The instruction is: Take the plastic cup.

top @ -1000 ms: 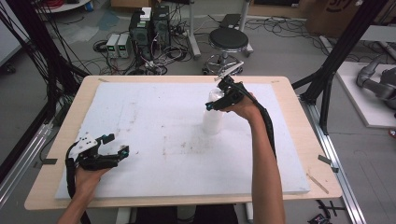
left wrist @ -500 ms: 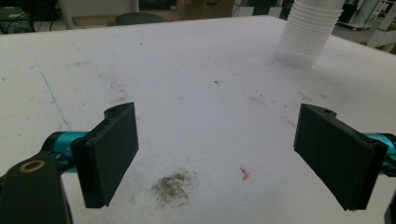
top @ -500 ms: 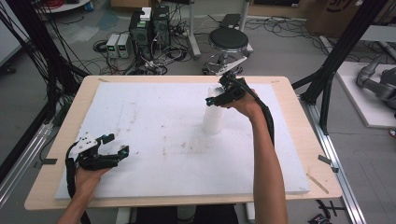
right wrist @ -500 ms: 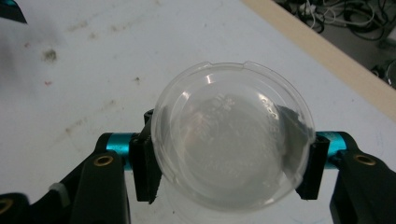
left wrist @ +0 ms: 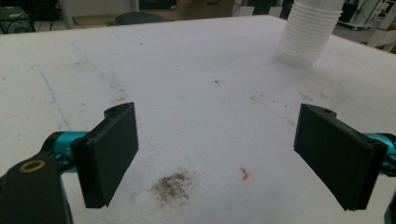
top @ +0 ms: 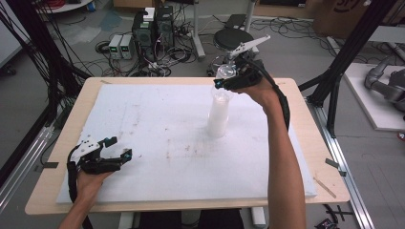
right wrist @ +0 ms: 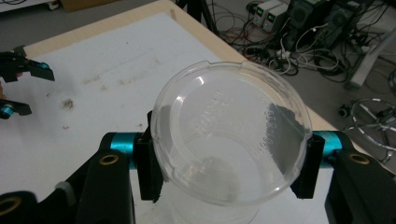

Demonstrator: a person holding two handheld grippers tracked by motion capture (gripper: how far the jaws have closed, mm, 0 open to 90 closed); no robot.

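Lifted since the earlier frame, the right gripper has been closing its jaws, now clamped on an empty clear cup above the cup stack near the desk's far edge; the right gripper view shows the cup's embossed base. The left gripper's jaws stand apart.

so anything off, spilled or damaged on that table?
Nothing spilled or broken. The white table cover is scuffed, with a dark smudge and a small orange speck near the left gripper. The cup stack stands upright; the right gripper clamps the top clear cup, tilted.
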